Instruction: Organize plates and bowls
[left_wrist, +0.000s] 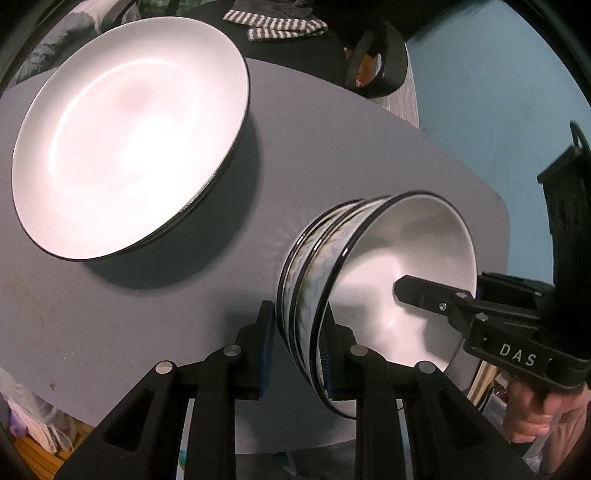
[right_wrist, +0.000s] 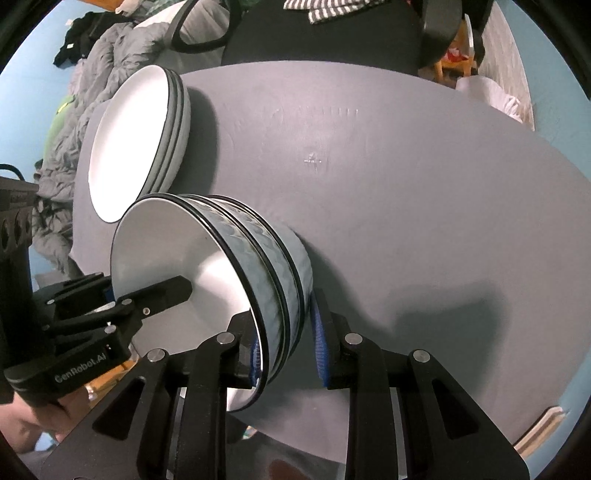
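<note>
Bowl stack (left_wrist: 369, 295) rim between both grippers' fingers (right_wrist: 321, 343)

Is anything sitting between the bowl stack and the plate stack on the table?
Nothing visible. Bare gray table lies between the stack of bowls, straddled by both the left gripper and right gripper, and the stack of plates.

The plates (left_wrist: 129, 140) and bowls (left_wrist: 406, 280) look like glossy glazed ceramic; the bowls have a wavy relief outside. The table (right_wrist: 406, 221) looks matt grey.
</note>
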